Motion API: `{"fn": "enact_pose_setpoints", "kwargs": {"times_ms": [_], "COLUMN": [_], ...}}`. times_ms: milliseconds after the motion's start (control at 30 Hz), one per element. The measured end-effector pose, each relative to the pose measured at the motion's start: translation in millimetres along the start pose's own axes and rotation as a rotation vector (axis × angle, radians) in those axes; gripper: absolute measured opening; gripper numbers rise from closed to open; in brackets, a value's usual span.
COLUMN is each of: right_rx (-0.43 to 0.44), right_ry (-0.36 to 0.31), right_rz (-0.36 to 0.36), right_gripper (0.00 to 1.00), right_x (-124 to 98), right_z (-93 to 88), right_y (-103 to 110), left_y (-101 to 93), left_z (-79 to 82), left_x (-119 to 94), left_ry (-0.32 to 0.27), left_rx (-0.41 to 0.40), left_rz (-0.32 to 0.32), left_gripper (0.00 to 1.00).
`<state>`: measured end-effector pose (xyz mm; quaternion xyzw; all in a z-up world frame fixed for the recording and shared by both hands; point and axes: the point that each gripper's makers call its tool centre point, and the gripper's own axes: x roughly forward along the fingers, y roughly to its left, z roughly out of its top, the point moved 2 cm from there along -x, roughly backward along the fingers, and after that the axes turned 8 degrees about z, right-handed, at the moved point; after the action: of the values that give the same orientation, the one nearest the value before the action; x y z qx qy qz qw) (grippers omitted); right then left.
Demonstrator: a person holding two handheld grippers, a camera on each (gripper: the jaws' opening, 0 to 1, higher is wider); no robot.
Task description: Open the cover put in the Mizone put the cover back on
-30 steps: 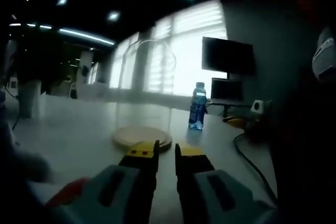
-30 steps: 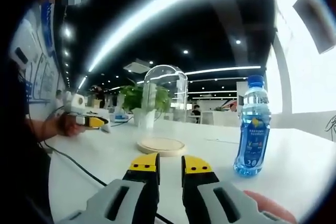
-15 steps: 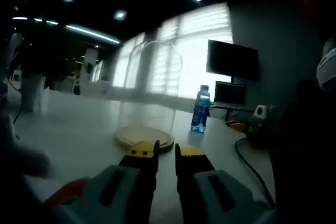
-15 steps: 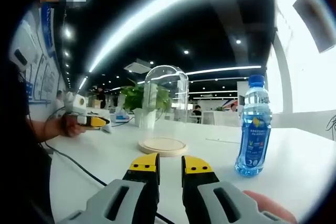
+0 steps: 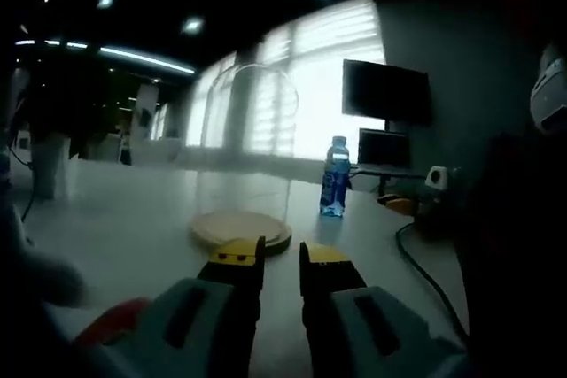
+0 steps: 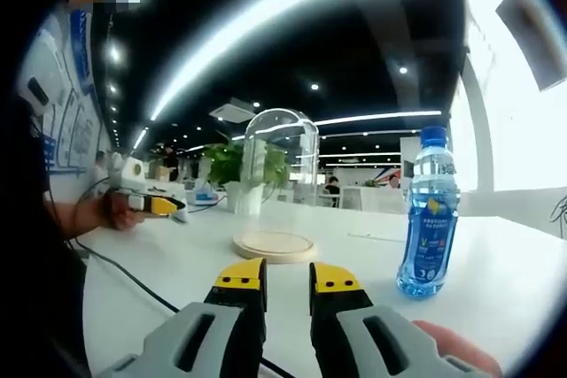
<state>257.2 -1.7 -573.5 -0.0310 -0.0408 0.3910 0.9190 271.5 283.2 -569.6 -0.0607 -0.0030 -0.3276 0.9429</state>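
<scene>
My left gripper view sits low over the tabletop [image 5: 115,219], facing the windows, with the dome [image 5: 244,157] near and the bottle [image 5: 334,178] farther off. My right gripper view, equally low, looks across the same tabletop [image 6: 496,281] from another side, the bottle [image 6: 427,214] close, the dome [image 6: 279,183] beyond. Both share dome, bottle and tabletop.

The left claw [image 5: 281,254] is level and low over the counter [image 5: 133,219], its 2 jaws a narrow gap apart, gripping nothing. The right claw [image 6: 287,272] matches: jaws slightly parted, empty. The person's hand [image 6: 113,210] grips the left claw.
</scene>
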Motion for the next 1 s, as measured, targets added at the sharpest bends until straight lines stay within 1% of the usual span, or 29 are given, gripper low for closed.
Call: {"fn": "enact_pose_setpoints", "kwargs": {"times_ms": [333,1000], "right_rx": [-0.02,-0.015], "right_ry": [0.004,0.01], "right_rz": [0.006,0.002], "right_gripper": [0.17,0.18], "right_x": [0.3,0.9], "right_z": [0.2,-1.2], "right_y": [1.9,1.5], "left_y": [-2.0,-3.2], "left_z": [-1.4,-0.1], "left_x": [0.7,0.6], "left_ry": [0.005,-0.003], "left_rx": [0.024,0.059], "left_rz": [-0.003,-0.005], "left_gripper": [0.14,0.16]}}
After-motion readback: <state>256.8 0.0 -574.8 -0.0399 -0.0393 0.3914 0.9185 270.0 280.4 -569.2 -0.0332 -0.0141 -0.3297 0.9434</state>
